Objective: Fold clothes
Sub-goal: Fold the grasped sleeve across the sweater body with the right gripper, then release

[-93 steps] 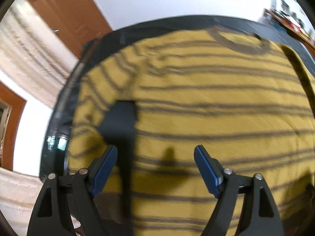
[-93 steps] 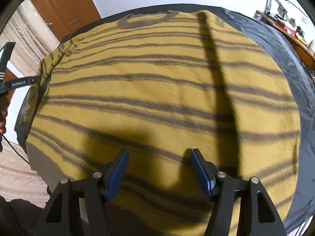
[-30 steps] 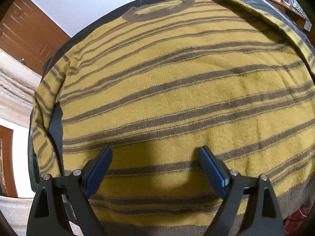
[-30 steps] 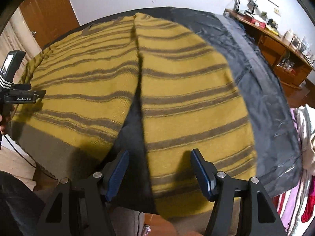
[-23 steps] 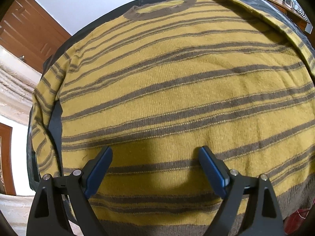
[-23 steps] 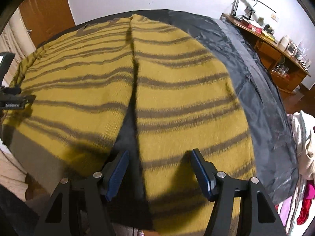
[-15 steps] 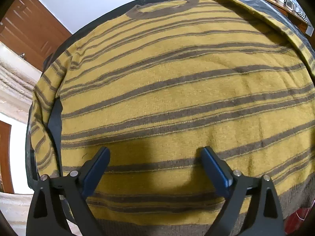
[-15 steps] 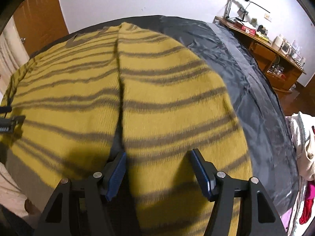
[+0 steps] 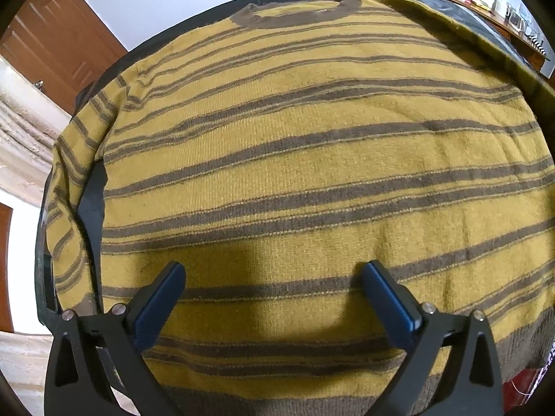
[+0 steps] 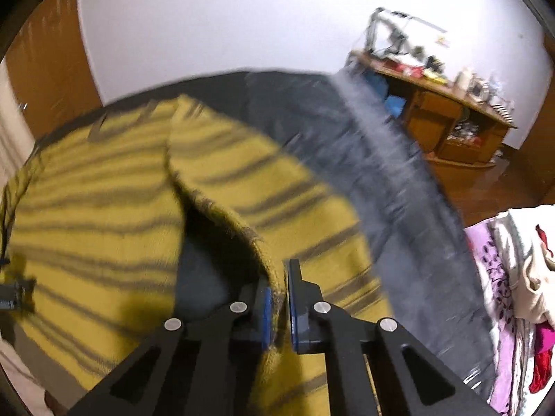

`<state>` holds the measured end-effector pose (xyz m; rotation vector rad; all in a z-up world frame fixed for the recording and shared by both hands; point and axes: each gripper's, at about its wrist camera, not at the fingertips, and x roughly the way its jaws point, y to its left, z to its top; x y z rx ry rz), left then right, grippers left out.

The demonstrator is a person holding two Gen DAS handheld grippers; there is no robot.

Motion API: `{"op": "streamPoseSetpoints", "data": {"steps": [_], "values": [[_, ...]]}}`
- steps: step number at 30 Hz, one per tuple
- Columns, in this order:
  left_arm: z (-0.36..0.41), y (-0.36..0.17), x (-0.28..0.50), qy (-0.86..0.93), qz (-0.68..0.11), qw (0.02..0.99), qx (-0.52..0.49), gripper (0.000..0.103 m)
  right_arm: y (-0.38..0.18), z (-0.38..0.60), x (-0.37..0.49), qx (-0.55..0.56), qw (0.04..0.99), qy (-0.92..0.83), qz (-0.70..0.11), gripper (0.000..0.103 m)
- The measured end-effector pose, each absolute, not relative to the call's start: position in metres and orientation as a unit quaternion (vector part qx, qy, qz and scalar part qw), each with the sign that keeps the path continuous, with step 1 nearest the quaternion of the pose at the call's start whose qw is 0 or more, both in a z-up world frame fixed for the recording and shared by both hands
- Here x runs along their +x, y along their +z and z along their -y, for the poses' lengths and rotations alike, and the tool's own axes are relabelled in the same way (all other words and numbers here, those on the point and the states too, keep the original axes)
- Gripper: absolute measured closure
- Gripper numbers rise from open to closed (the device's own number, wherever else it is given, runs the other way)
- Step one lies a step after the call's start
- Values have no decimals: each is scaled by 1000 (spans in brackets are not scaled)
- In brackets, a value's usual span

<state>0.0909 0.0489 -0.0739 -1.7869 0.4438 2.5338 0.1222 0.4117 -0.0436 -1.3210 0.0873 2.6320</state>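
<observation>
A lived-in room of a home, seen from my two wrist cameras.
I see a brown panelled wooden door (image 9: 59,45), plain white walls, a cluttered wooden desk (image 10: 447,111) with a lamp, heaped laundry (image 10: 513,270) on a floral cloth, and a dark-covered table (image 10: 347,159) carrying a striped sweater (image 9: 295,173).

The left claw (image 9: 274,277) has just spread wide, pointing steeply down; the right claw (image 10: 277,298) has just clamped closed.
</observation>
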Motion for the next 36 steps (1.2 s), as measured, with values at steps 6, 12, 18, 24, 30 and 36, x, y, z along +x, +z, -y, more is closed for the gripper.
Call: {"op": "streamPoseSetpoints", "data": {"steps": [6,12,18,24,30,36], "values": [[-50,-73,91,807,-144,1,-572,1,-34,-467,101,-438,175,881,-34,94],[-61,-65,93,809,-155,6,-567,1,-41,-494,93,-456,169,872,-63,94],[-90,-48,91,815,-163,49,-554,1,-50,-510,99,-462,129,868,-128,94],[-122,-47,95,808,-182,87,-553,1,-41,-540,111,-439,150,872,-158,81],[-141,-55,102,798,-199,108,-559,1,-29,-569,142,-420,175,869,-193,49],[-149,-58,100,796,-198,115,-560,1,-17,-531,185,-421,112,888,-145,49]]}}
